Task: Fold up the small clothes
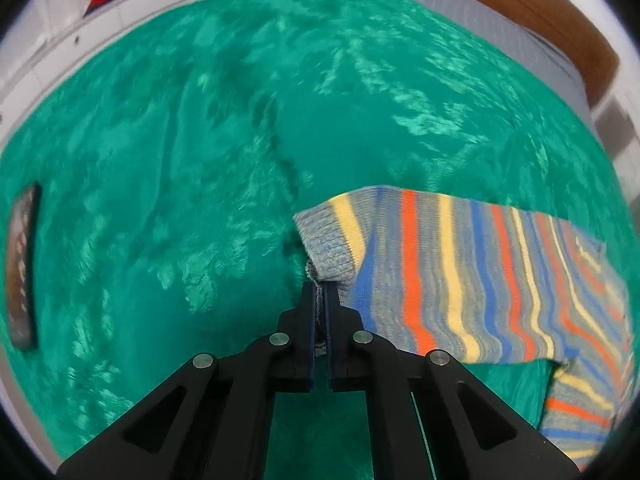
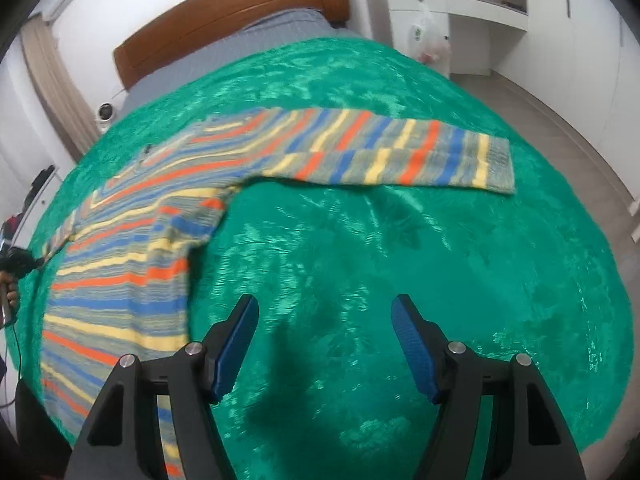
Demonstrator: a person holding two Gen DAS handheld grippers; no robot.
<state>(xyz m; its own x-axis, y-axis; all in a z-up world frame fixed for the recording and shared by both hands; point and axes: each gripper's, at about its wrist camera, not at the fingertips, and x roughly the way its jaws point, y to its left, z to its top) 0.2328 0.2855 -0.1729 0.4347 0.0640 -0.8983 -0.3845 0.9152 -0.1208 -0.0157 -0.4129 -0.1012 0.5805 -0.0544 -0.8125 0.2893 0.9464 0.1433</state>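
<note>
Left gripper (image 1: 319, 292): we see it clamped on the grey cuff (image 1: 328, 248) of the striped sweater (image 2: 132, 264) | Right gripper (image 2: 324, 316): jaws apart, nothing between them, above bare blanket | Sweater: we find it flat on the green blanket (image 2: 400, 260), other sleeve (image 2: 380, 156) stretched toward the headboard (image 2: 228, 12) side

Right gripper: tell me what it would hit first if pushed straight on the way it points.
Most likely the bare green blanket. The right gripper is open with nothing between its fingers, and only plush green shows ahead of them. The striped sweater's sleeve lies farther on; depth is hard to judge.
</note>
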